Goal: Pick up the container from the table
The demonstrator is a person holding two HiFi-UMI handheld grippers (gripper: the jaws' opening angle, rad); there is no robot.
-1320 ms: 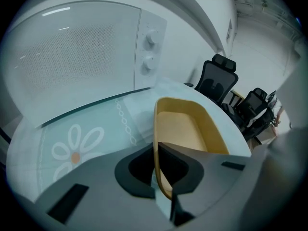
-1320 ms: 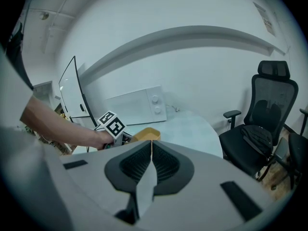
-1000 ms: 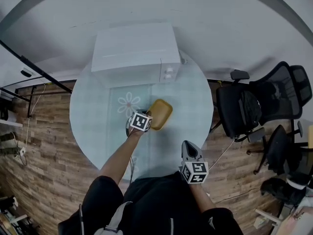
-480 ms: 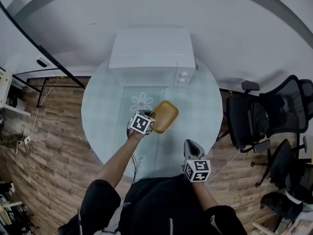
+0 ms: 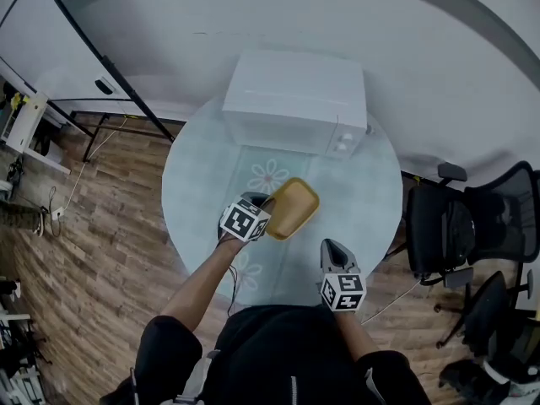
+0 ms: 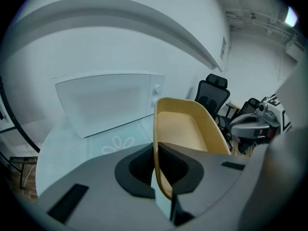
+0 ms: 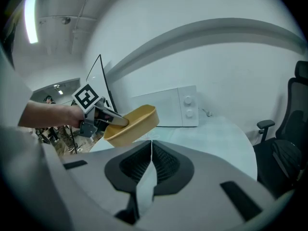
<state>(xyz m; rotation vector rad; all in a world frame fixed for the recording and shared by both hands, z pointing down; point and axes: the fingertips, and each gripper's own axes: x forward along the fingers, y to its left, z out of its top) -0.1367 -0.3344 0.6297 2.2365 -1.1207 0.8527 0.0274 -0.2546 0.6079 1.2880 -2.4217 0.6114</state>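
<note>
Container [image 5: 293, 208] clamped by its near rim in my left tool [image 5: 267, 210], long axis running straight ahead of the tips, lifted off the table [image 5: 375, 194]. Right tool [image 5: 331, 247] closed, empty, farther off.

- Container [image 5: 295, 207]: near rim hidden under left gripper [image 5: 267, 212] in head view; lower part of near wall hidden behind gripper body in left gripper view.
- Microwave [image 5: 295, 91]: left end hidden behind container in right gripper view; knobs [image 5: 341, 144] too small for any markings.
- Table [image 5: 371, 192]: near edge hidden behind person [image 5: 287, 353].
- Person: torso cut off at bottom edge of head view; arm cut off at left in right gripper view.
- Chairs [image 5: 451, 226]: cut off at right edge; partly hidden behind container in left gripper view.
- Right gripper [image 5: 331, 245]: blurred, partly hidden behind left gripper body in left gripper view.
- Far left room, right gripper view: dim, blurred, contents unclear.
</note>
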